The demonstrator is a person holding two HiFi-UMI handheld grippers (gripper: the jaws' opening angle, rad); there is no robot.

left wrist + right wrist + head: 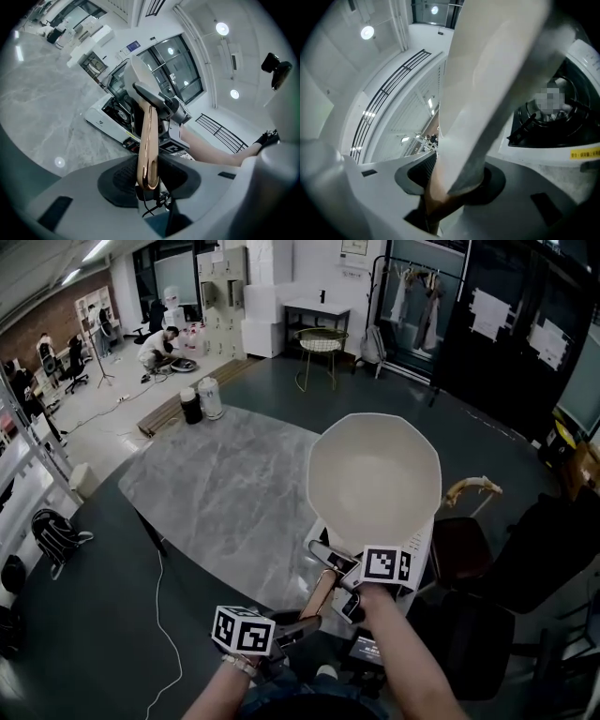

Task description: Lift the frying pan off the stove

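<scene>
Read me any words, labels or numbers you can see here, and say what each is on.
Nothing is legible.
Yellow label on the stove: print too small to read.
Dark logo on the stove's front: blurred.
Paper sheets on the dark doors: too far to read.

The table lay bare from its left edge to its far edge, free for passing. At its near right corner the stove and the raised frying pan blocked the way.
</scene>
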